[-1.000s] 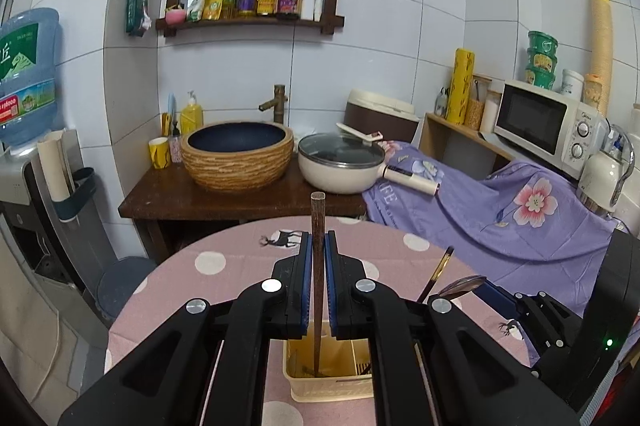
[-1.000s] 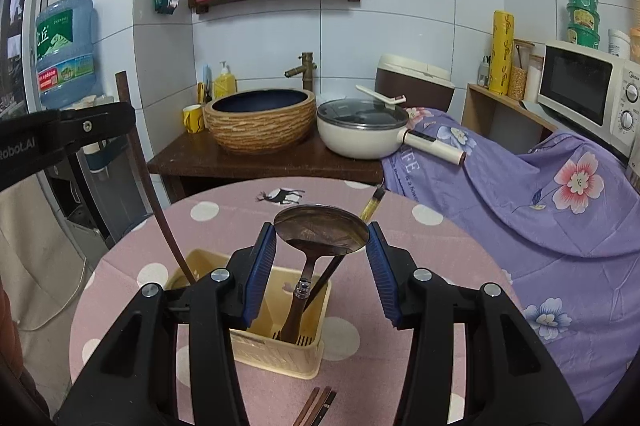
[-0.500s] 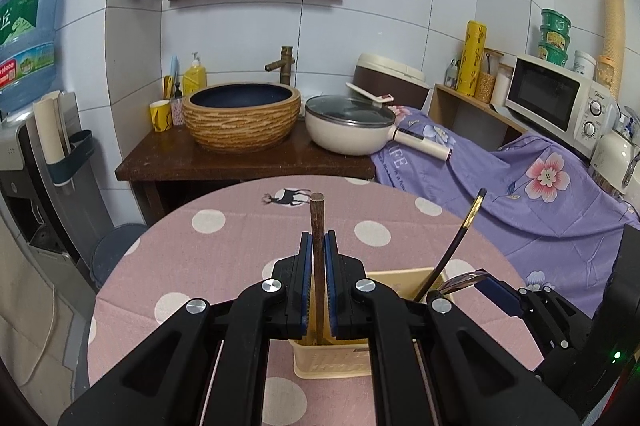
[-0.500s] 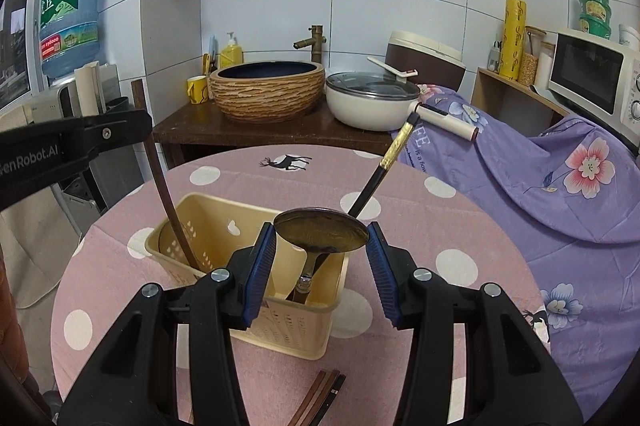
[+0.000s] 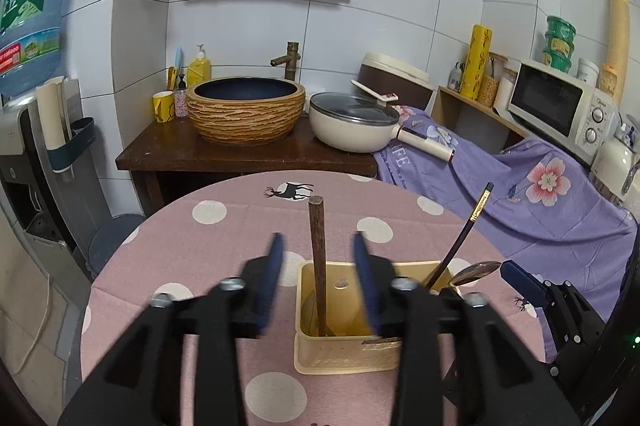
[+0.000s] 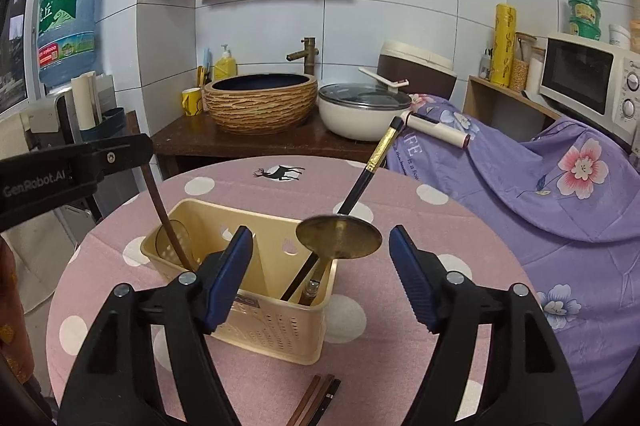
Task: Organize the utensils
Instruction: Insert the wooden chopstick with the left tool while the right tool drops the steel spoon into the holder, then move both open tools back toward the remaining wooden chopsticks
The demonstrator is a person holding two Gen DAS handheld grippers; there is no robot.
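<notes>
A beige plastic utensil caddy point(image 5: 344, 358) point(image 6: 256, 330) stands on the pink dotted table. A brown wooden handle point(image 5: 316, 226) point(image 6: 160, 202) stands upright in its left compartment. My left gripper point(image 5: 318, 258) is opening around that handle, its blurred pads clear on both sides. A metal spoon point(image 6: 338, 236) point(image 5: 476, 270) and a black chopstick with a gold end point(image 6: 374, 166) point(image 5: 472, 222) lean in the right compartment. My right gripper point(image 6: 320, 232) is opening too, with the spoon's bowl between its pads and untouched.
A pair of chopsticks point(image 6: 316, 402) lies on the table near the front edge, below the caddy. Behind the round table point(image 5: 224, 238) are a wooden stand with a woven basin point(image 5: 246, 114) and a white pan point(image 5: 352, 122). Purple floral cloth point(image 6: 560, 194) drapes the right side.
Both grippers sank toward the caddy with their utensils. The left jaws then spread off the wooden handle, and the right jaws widened away from the spoon's bowl.
</notes>
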